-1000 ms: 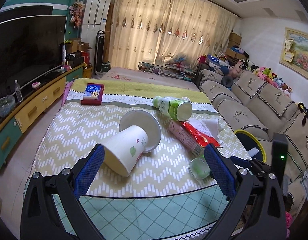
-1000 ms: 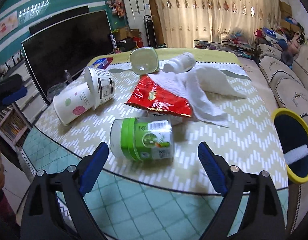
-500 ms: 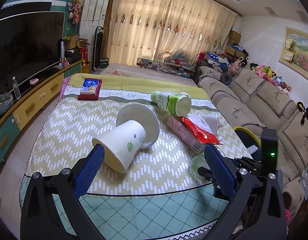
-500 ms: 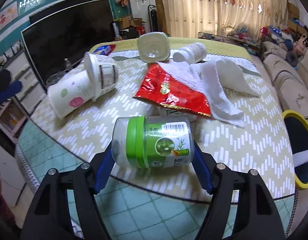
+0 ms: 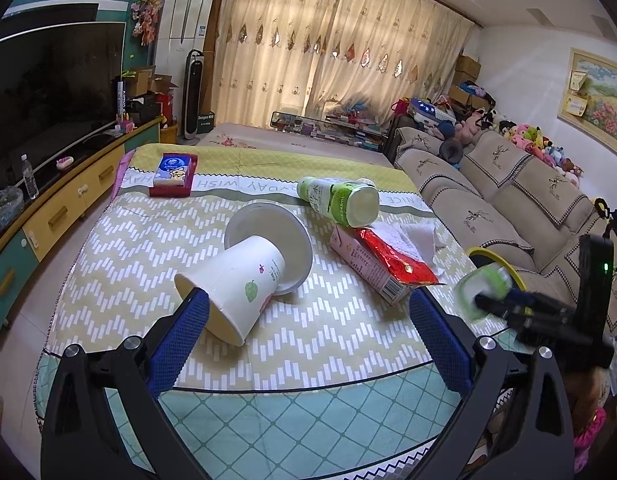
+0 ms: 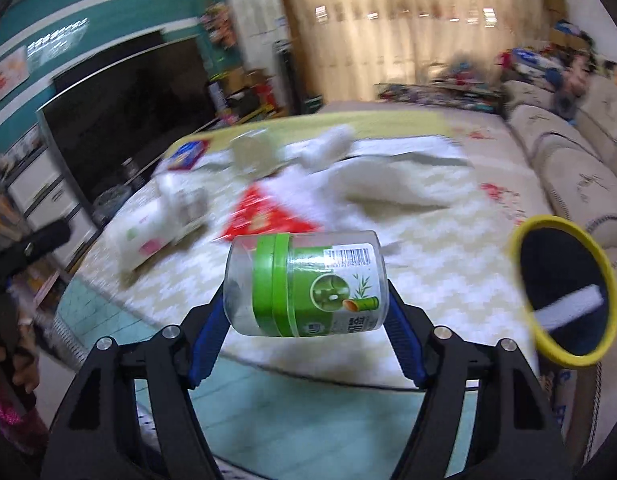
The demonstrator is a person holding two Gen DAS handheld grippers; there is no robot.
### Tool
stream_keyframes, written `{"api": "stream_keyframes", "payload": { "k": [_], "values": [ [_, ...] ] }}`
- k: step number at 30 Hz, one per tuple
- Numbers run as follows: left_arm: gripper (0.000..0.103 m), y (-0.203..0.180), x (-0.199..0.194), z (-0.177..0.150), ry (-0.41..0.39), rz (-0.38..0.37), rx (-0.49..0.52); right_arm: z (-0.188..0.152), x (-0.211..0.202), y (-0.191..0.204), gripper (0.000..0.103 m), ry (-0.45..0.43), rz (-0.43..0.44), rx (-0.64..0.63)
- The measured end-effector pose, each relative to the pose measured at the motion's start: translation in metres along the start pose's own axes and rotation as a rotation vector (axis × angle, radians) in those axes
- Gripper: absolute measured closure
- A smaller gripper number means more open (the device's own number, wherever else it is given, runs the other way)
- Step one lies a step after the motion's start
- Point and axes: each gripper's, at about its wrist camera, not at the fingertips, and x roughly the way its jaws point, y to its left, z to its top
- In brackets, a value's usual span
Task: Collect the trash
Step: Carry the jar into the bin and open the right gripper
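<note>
Your right gripper (image 6: 306, 312) is clamped on the clear plastic jar with the green band and bamboo label (image 6: 306, 284), holding it sideways off the bench, one blue pad on each end. Only the right wrist view shows that grip plainly; its background is smeared with motion blur. From the left wrist view the same jar is a small green-and-white blur (image 5: 482, 290) at the bench's right edge, in front of the yellow-rimmed round bin with a dark inside (image 5: 504, 260).

In the right view that bin (image 6: 564, 292) sits just off the bench's right edge, beside the beige sofa (image 6: 580, 184), with a white stick-like piece lying inside it.

Your left gripper (image 5: 304, 340) hangs with its blue pads wide apart and nothing between them, over the near edge of the bench (image 5: 308, 340) (covered in a green-and-white zigzag cloth).

The left view gives the sharper look at what remains: a white paper cup on its side (image 5: 232, 290) near the left pad, its base resting against a tipped white paper bowl (image 5: 268, 240); a white-and-green plastic bottle lying down (image 5: 340, 200) toward the far right; a pink carton (image 5: 368, 268) under a red foil wrapper (image 5: 396, 256) and a crumpled white tissue (image 5: 412, 236); and a red-and-blue box (image 5: 173, 174) at the far left corner.
</note>
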Motion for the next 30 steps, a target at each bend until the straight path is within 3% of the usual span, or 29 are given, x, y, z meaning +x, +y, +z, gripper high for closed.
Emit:
{"api": "stream_keyframes", "payload": {
  "k": [7, 13, 23, 30],
  "values": [
    [0.005, -0.008, 0.008, 0.0, 0.015, 0.003, 0.018, 0.008, -0.013, -0.102, 0.035, -0.056, -0.227, 0.189],
    [0.005, -0.013, 0.015, 0.001, 0.027, 0.005, 0.029, 0.004, 0.014, -0.178, 0.035, 0.004, -0.406, 0.296],
    [0.005, -0.016, 0.025, 0.004, 0.045, 0.016, 0.034, -0.011, 0.062, -0.232, 0.035, 0.115, -0.494, 0.359],
    [0.005, -0.014, 0.03, 0.003, 0.051, 0.026, 0.035, -0.009, 0.054, -0.238, 0.028, 0.075, -0.513, 0.378]
  ]
}}
